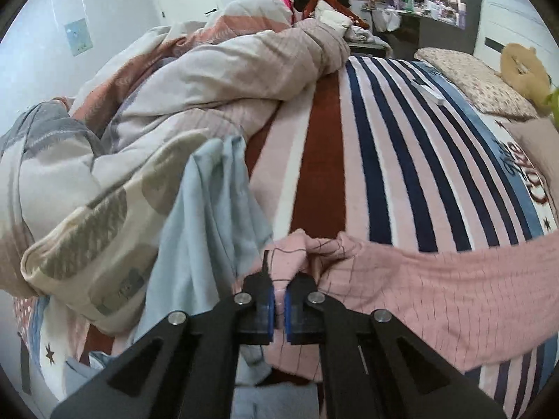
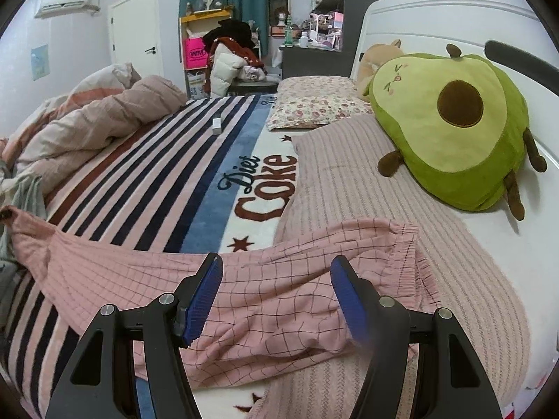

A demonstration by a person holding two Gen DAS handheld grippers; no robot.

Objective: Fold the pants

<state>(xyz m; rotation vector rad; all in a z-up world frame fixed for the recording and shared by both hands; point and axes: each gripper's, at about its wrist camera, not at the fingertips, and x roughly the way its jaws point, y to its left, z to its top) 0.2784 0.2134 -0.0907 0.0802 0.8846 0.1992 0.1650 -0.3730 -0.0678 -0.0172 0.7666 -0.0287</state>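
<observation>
Pink checked pants (image 1: 436, 296) stretch across the striped blanket from left to right. In the left wrist view my left gripper (image 1: 278, 296) is shut on the bunched leg end of the pants, with pink cloth pinched between the blue pads. The right wrist view shows the same pants (image 2: 272, 300) lying rumpled, their elastic waistband (image 2: 412, 269) resting on a ribbed pink cover. My right gripper (image 2: 276, 293) hovers open above the upper part of the pants, nothing touching its pads (image 2: 204, 296).
A crumpled duvet (image 1: 195, 80) and a light blue garment (image 1: 206, 216) crowd the left of the bed. A green avocado plush (image 2: 450, 129) and a floral pillow (image 2: 314, 104) lie by the headboard. A small white remote (image 2: 217, 124) rests on the striped blanket (image 2: 146, 174).
</observation>
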